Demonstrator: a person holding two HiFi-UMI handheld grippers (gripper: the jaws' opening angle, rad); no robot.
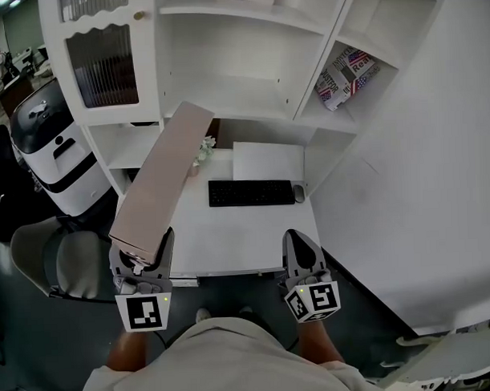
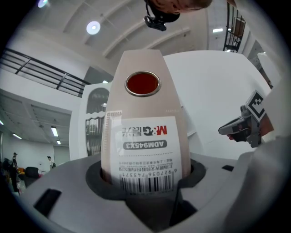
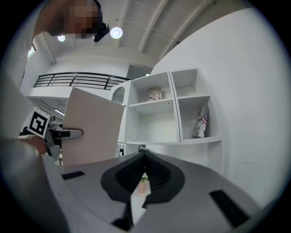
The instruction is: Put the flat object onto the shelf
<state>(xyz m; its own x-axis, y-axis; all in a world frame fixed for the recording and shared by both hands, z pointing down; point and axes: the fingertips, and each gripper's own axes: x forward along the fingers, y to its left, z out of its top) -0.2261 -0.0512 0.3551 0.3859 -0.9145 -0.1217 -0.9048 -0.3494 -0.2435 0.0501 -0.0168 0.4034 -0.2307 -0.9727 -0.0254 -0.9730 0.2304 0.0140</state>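
The flat object (image 1: 160,178) is a long beige file folder with a white barcode label (image 2: 142,157) and a red-backed ring hole (image 2: 142,83). My left gripper (image 1: 143,252) is shut on its near end and holds it slanted up toward the white shelf unit (image 1: 241,94). Its far end reaches the shelf's lower opening above the desk. In the left gripper view the folder fills the space between the jaws (image 2: 145,182). My right gripper (image 1: 301,246) hovers at the desk's front edge, shut and empty (image 3: 144,157). From there the folder (image 3: 93,125) shows at the left.
On the white desk (image 1: 230,239) lie a black keyboard (image 1: 250,192), a mouse (image 1: 299,193), a white pad (image 1: 268,159) and a small plant (image 1: 203,150). A magazine (image 1: 347,76) leans in the right cubby. A chair (image 1: 59,261) and a white machine (image 1: 51,153) stand at the left.
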